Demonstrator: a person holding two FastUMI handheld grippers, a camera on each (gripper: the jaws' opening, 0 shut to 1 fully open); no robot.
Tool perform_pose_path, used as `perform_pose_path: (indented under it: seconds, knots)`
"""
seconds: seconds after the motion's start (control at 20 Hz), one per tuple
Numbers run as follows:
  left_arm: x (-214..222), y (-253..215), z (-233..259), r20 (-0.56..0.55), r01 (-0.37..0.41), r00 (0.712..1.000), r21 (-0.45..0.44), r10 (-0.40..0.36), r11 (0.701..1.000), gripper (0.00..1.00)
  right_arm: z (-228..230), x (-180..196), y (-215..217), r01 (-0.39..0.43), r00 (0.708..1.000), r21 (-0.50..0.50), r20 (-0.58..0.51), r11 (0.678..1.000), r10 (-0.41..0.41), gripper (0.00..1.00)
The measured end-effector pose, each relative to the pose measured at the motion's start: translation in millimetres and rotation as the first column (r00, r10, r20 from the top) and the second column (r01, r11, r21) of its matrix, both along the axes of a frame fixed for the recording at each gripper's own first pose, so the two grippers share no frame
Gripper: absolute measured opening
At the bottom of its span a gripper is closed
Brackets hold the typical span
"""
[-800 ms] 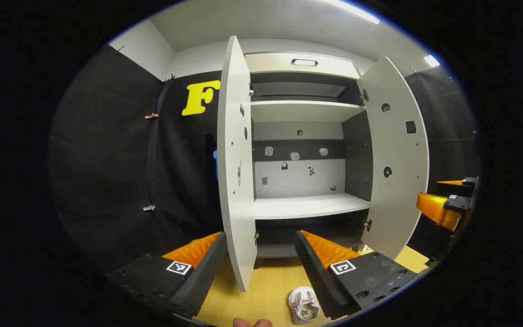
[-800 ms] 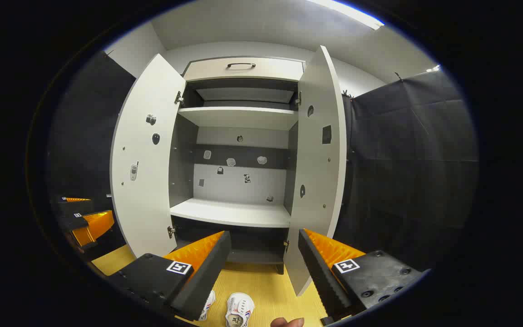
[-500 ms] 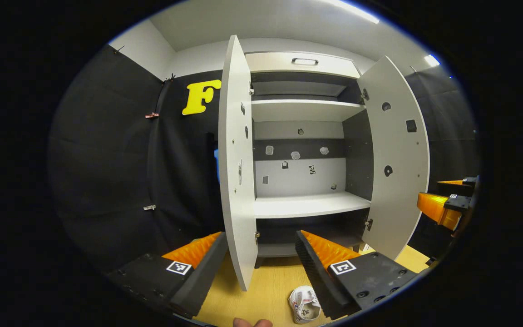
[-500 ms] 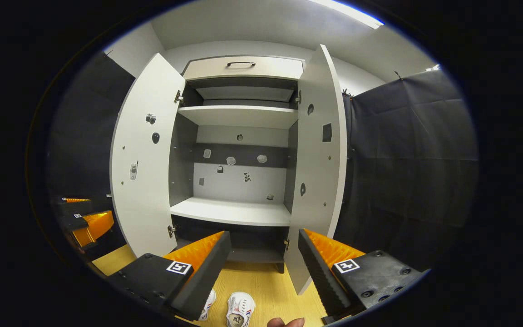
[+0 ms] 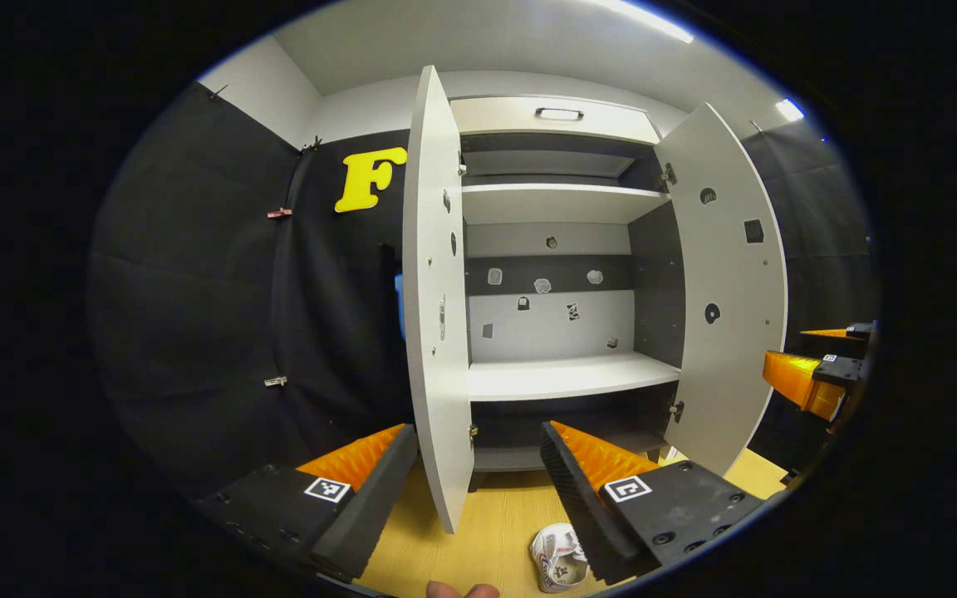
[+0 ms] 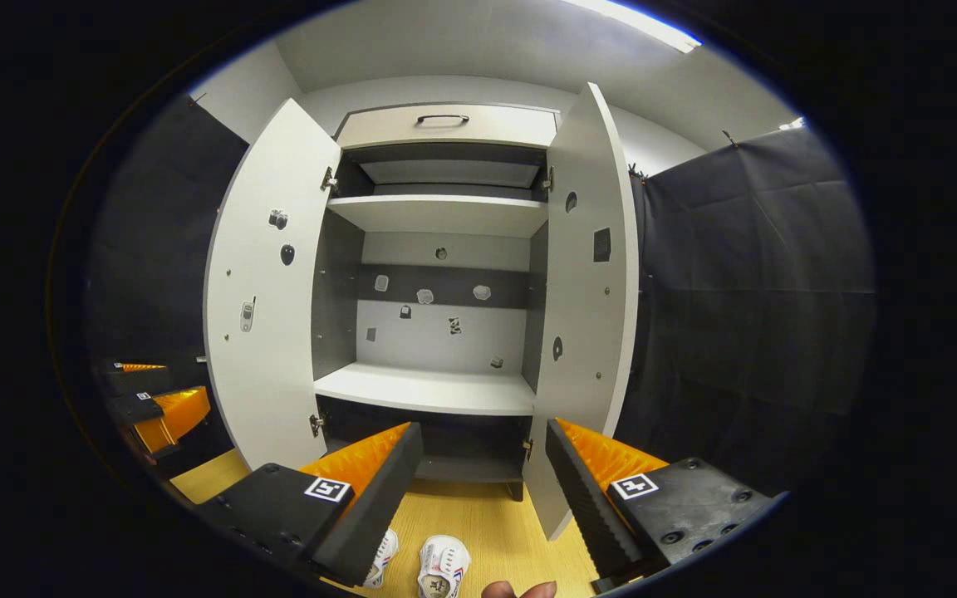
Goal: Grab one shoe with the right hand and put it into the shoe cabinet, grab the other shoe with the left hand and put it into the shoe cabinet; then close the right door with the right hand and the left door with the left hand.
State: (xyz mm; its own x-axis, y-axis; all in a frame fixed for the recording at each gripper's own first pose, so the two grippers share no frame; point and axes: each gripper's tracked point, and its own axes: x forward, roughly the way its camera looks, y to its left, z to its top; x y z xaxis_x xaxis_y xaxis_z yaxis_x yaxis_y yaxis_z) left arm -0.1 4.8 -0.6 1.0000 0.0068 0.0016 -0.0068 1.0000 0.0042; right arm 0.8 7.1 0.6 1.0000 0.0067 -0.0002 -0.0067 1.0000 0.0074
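Shoes on the wooden floor, shoe cabinet (image 6: 437,249) open ahead.

Both white shoes sit side by side on the floor (image 6: 495,519) in the right gripper view — one (image 6: 443,566) between the fingers, the other (image 6: 382,556) partly behind the left finger. Neither is held. The left door (image 6: 258,291) and right door (image 6: 586,316) stand wide open. The right gripper (image 6: 483,440) has its jaws spread wide, empty; the left gripper (image 5: 478,444) likewise, with a shoe (image 5: 557,558) low by its right finger.

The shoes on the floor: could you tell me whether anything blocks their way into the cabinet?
Nothing visible does. Both doors stand wide open, the shelf is bare, and the shoes lie on the floor just before the cabinet.
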Motion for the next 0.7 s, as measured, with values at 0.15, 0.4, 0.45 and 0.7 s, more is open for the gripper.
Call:
perform_pose_path:
  seconds: [0.15, 0.4, 0.45, 0.7]
  knots:
    - [0.1, 1.0, 1.2, 0.001, -0.001, 1.000, 0.000, 0.001, 1.000, 0.95, -0.4, 0.1, 0.1, -0.001, 1.000, 0.002, -0.003, 1.000, 0.001, 0.98]
    - [0.2, 0.9, 0.1, 0.001, 0.001, 1.000, 0.004, -0.001, 1.000, 0.95, -15.6, -1.4, 7.0, -0.020, 0.998, 0.012, -0.053, 1.000, 0.021, 0.98]
    - [0.1, 1.0, -0.4, 0.001, 0.002, 1.000, 0.005, -0.002, 1.000, 0.95, -21.1, -2.8, 9.0, -0.028, 0.997, 0.013, -0.068, 1.000, 0.028, 0.98]
    - [-2.3, 1.8, -6.6, -0.004, 0.005, 1.000, -0.004, -0.005, 1.000, 0.95, -76.0, -12.0, 35.7, -0.102, 0.972, 0.037, -0.209, 0.994, 0.108, 0.98]
